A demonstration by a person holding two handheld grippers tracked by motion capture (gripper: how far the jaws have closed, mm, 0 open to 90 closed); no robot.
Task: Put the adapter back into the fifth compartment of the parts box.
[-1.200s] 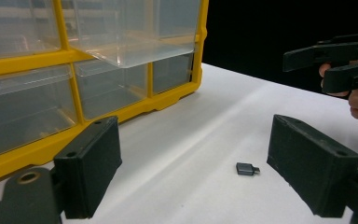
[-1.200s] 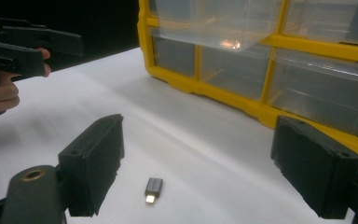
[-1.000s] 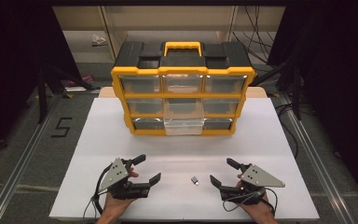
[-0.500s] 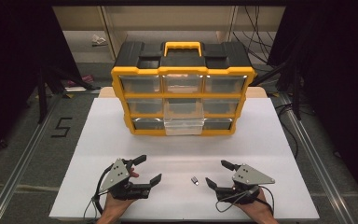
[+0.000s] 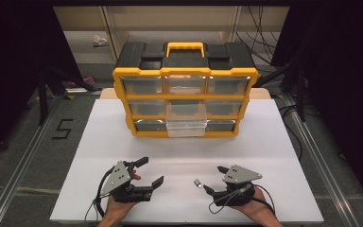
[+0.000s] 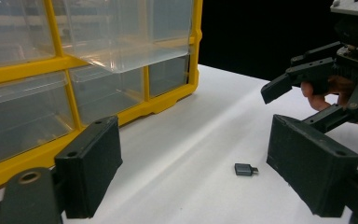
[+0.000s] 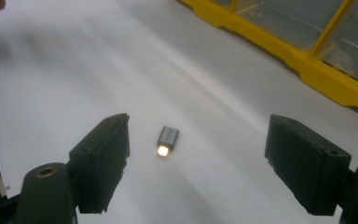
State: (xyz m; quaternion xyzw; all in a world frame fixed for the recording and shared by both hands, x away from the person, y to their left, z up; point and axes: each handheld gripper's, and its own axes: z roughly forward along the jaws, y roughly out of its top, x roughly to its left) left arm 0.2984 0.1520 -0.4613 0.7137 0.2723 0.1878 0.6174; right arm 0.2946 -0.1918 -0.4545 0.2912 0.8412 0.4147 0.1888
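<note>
A small grey adapter [image 5: 197, 182], a stubby rectangular block with a bright metal plug at one end, lies flat on the smooth white tabletop [image 5: 274, 156] in the lower centre of the high view, just left of the right gripper [image 5: 215, 179]; that gripper's blocky, matt black jaws stand spread wide and have just been closing a little, the adapter [image 7: 167, 139] lying on the table ahead of them and between their lines in the right gripper view, touched by neither pad; its metal tip catches the light and glows white; a grey three-cornered plate tops the gripper, and a person's hand [image 5: 257, 208] grips it from the bottom edge of the frame; at lower left of the high view the left gripper [image 5: 150, 170], held by the other hand [image 5: 116, 208], also has its jaws spread apart with nothing between them; in the left gripper view its two thick rectangular pads frame the adapter [image 6: 245, 169] at lower right of centre, with the right gripper [image 6: 279, 105] beyond it at the right edge; at the upper centre of the high view stands a storage organiser [image 5: 123, 87] with a glossy yellow plastic frame, a black top and a yellow carrying handle; its nine drawers are clear plastic; one bottom-row middle drawer [image 5: 185, 126] is pulled partway out over the table
</note>
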